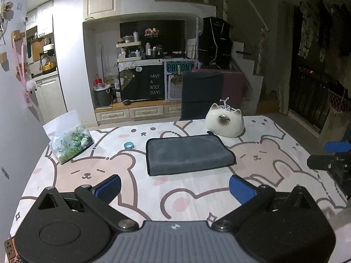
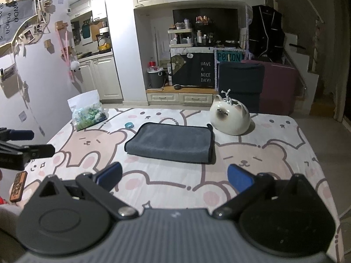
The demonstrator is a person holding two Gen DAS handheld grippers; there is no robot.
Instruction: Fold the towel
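A dark grey towel [image 1: 188,154] lies folded into a flat rectangle in the middle of the table; it also shows in the right wrist view [image 2: 172,142]. My left gripper [image 1: 175,188] is open and empty, held above the table in front of the towel, apart from it. My right gripper [image 2: 175,177] is open and empty too, in front of the towel's near edge. The right gripper's fingers [image 1: 335,148] show at the right edge of the left wrist view. The left gripper's fingers [image 2: 20,135] show at the left edge of the right wrist view.
The table wears a cloth with bear and rabbit drawings [image 1: 197,188]. A white ceramic cat head [image 1: 224,121] stands behind the towel's right corner. A small blue tape roll [image 1: 129,145] and a clear bag of green and white items [image 1: 70,141] lie left of the towel.
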